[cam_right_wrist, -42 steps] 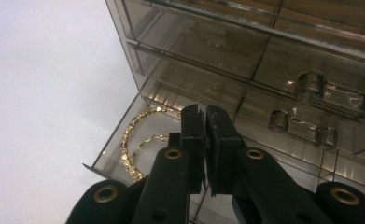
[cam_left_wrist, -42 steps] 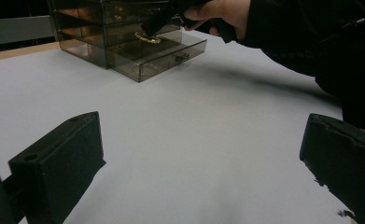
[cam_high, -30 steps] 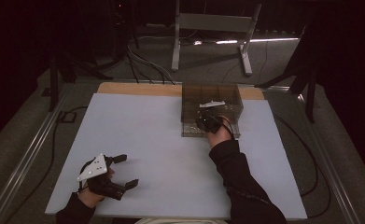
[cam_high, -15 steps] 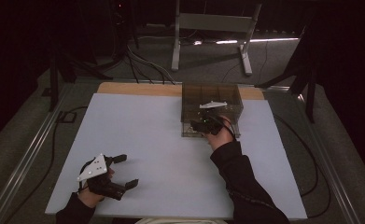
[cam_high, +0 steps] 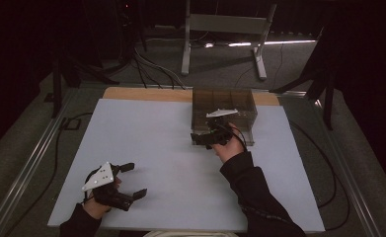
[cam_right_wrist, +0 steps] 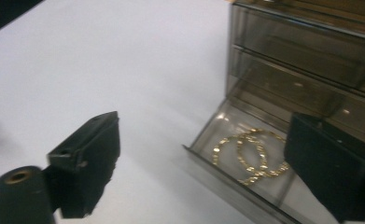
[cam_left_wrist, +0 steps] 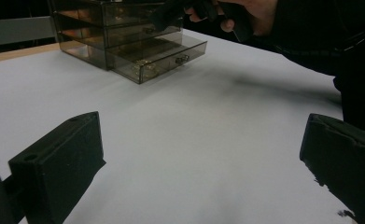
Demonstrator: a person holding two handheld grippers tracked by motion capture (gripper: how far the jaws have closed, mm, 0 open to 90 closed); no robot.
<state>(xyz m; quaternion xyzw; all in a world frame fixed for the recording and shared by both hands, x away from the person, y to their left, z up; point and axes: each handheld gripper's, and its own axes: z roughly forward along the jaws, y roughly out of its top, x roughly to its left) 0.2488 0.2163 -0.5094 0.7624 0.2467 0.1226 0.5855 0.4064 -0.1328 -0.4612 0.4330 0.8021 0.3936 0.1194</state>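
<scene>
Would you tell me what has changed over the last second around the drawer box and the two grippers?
The right gripper has drawn back slightly from the smoked drawer box toward the person and to the left; it is open and empty. The bottom drawer stands pulled out, with a gold chain lying in it. The left gripper stayed open, resting near the table's front left; the box has not moved.
</scene>
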